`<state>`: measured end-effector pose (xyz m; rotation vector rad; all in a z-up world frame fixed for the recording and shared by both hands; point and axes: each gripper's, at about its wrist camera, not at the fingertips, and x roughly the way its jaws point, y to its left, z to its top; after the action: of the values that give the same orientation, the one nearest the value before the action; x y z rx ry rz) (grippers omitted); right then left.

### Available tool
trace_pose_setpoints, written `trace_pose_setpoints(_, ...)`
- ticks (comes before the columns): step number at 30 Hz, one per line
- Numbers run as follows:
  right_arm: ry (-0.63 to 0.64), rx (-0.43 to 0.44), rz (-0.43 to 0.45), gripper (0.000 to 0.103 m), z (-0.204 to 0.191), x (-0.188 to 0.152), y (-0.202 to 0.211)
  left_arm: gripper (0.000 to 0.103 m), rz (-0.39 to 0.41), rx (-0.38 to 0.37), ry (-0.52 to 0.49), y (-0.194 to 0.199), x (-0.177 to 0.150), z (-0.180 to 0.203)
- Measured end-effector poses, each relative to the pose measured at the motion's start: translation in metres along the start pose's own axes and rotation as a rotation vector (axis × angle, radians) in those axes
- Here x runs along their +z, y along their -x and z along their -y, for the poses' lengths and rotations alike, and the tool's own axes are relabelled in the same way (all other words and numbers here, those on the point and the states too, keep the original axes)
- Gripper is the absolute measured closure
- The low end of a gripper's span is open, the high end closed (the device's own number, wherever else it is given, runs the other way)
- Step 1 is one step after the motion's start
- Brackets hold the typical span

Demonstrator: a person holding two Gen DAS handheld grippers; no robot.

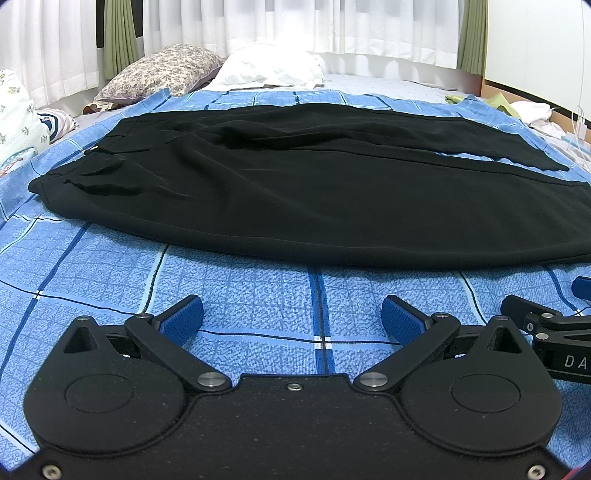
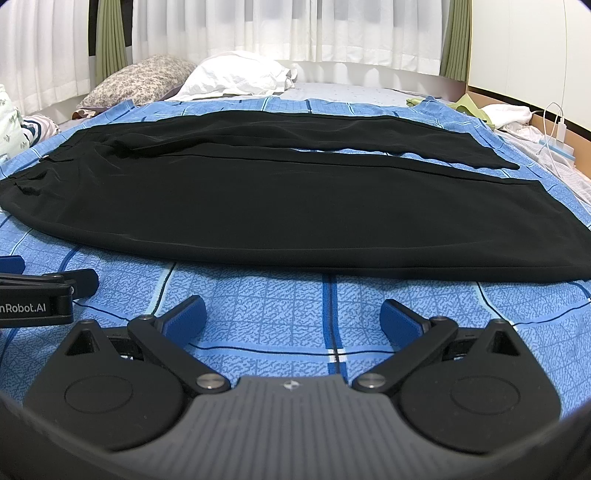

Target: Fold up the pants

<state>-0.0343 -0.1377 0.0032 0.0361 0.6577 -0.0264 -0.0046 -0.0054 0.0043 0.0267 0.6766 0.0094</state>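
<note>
Black pants (image 1: pixel 295 192) lie flat on the blue checked bedspread (image 1: pixel 258 295), waistband to the left, both legs stretched to the right. They also show in the right wrist view (image 2: pixel 288 206). My left gripper (image 1: pixel 291 317) is open and empty, a short way in front of the pants' near edge. My right gripper (image 2: pixel 291 317) is open and empty, likewise in front of the near edge. The right gripper shows at the right edge of the left wrist view (image 1: pixel 554 328); the left gripper shows at the left edge of the right wrist view (image 2: pixel 40 291).
A floral pillow (image 1: pixel 162 70) and a white pillow (image 1: pixel 269 66) lie at the bed's far side under white curtains (image 1: pixel 258 22). Loose clothes (image 1: pixel 517 107) and a charger cable (image 2: pixel 554 129) sit at the far right. Patterned bedding (image 1: pixel 18 114) lies at the left.
</note>
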Motion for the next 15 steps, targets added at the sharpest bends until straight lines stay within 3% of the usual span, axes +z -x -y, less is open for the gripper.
trace_pose_setpoints(15, 0.0, 0.0, 0.0, 0.0, -0.0003, -0.0001, 0.0003, 0.0, 0.001, 0.001, 0.001, -0.001, -0.0006, -0.0009)
